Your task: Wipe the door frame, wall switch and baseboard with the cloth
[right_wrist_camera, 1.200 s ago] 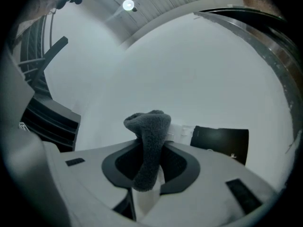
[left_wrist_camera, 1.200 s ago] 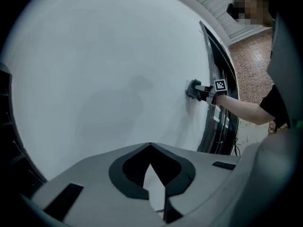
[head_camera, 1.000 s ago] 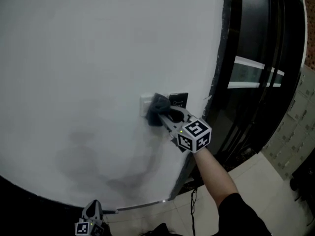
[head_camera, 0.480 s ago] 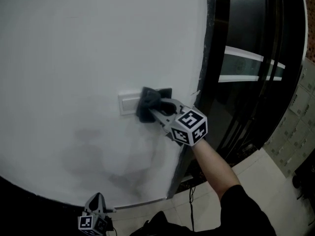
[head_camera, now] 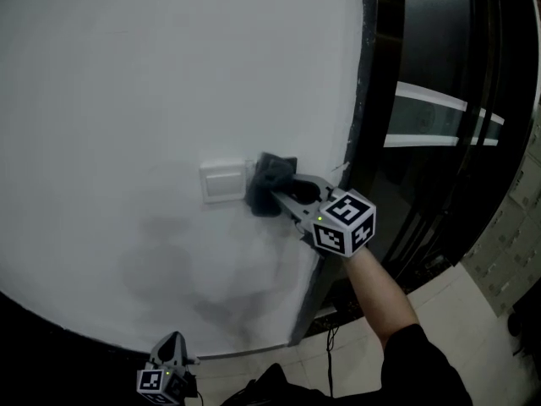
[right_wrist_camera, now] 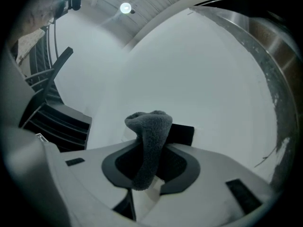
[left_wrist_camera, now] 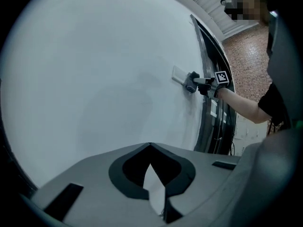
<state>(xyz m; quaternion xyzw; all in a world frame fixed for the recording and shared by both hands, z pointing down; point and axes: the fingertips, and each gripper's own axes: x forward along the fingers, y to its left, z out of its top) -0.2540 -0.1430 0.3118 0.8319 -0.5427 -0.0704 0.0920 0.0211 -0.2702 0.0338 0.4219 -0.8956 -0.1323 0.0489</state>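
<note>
Head view: left gripper [head_camera: 169,370], fingers clenched on nothing, hangs low at left. Just right of the wall switch [head_camera: 221,182], right gripper [head_camera: 286,194] fingers grasp the grey cloth [head_camera: 269,180], pressed to the wall [head_camera: 127,100] left of the door frame [head_camera: 359,100].

The wall switch [head_camera: 224,183] sits on the wall [head_camera: 127,83] — cloth [head_camera: 269,184] at its right edge, door frame [head_camera: 365,83] farther right.

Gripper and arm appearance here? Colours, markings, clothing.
Right gripper and left gripper: grey plastic bodies, each with a white cube of black square markers and a small green light. Black short sleeve on the right arm.
</note>
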